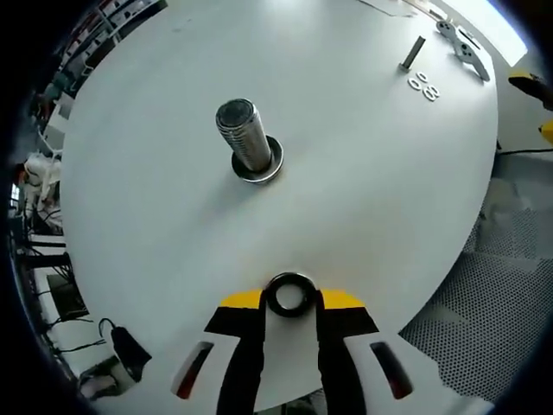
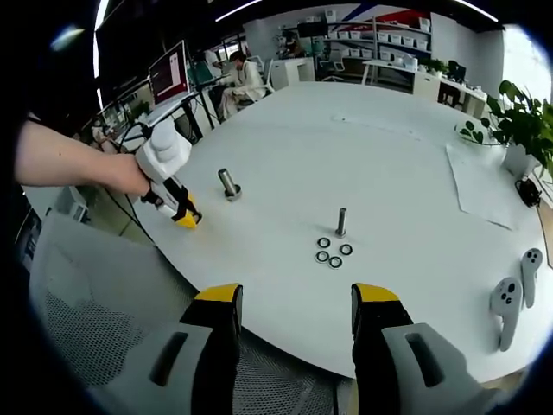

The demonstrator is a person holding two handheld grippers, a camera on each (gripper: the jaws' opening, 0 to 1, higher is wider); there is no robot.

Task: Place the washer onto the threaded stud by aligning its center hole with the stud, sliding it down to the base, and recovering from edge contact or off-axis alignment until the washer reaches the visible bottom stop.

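In the left gripper view, a dark metal ring-shaped washer (image 1: 289, 295) is being pinched between the yellow-tipped black jaws of the left gripper (image 1: 289, 304), its centre hole facing the camera. It is being held above the round white table (image 1: 363, 190), well apart from the thick grey threaded metal stud (image 1: 244, 134), which is standing upright in a shiny ring-shaped base collar (image 1: 259, 166) on the tabletop. Whether that collar is a washer already seated cannot be told.

Farther off, a thin grey bolt (image 1: 413, 53) is seen with small silver washers (image 1: 423, 86) lying just beside it, and two pale grey handheld controllers (image 1: 464, 47) are lying near the table edge.

In the right gripper view, the right gripper (image 2: 296, 303) is being held over the near table rim (image 2: 415, 346) with its yellow-tipped jaws spread wide and nothing between them. The left gripper (image 2: 185, 213) is seen there in a person's hand (image 2: 130, 175), just beside the thick stud (image 2: 228, 183). The thin bolt (image 2: 341, 221) is standing upright mid-table, with four small washers (image 2: 333, 252) clustered at its foot. The controllers (image 2: 511, 294) are lying at the right, near a green potted plant (image 2: 517, 121).
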